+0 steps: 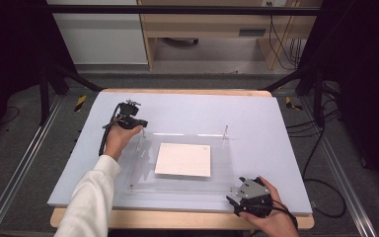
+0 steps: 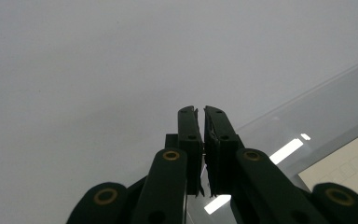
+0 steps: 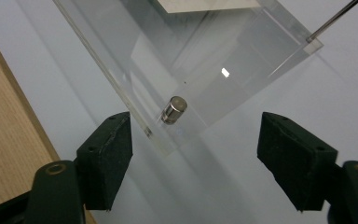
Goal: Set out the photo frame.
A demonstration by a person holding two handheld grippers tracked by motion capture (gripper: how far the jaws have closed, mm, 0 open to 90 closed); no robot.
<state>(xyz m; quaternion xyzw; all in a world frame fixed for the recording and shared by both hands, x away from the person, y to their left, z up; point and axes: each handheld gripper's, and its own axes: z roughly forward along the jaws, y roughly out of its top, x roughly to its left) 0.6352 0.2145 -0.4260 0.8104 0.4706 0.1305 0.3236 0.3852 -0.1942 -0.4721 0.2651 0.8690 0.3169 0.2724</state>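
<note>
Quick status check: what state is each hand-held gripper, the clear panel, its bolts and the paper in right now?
Left hand-held gripper: shut, at the panel's far-left corner.
Right hand-held gripper: open, straddling the near-right corner.
Clear acrylic panel: lying flat.
Metal bolt cap: seated in its corner.
Thin pin: upright.
Paper sheet: flat.

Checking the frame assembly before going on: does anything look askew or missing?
The acrylic plate has a short metal cap at its near right corner, yet a bare thin pin at the far right corner. Otherwise nothing stands out.

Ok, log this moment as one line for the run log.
scene: clear acrylic frame holding paper | left gripper: shut at frame's far-left corner | right gripper: open around near-right corner post, not touching
</note>
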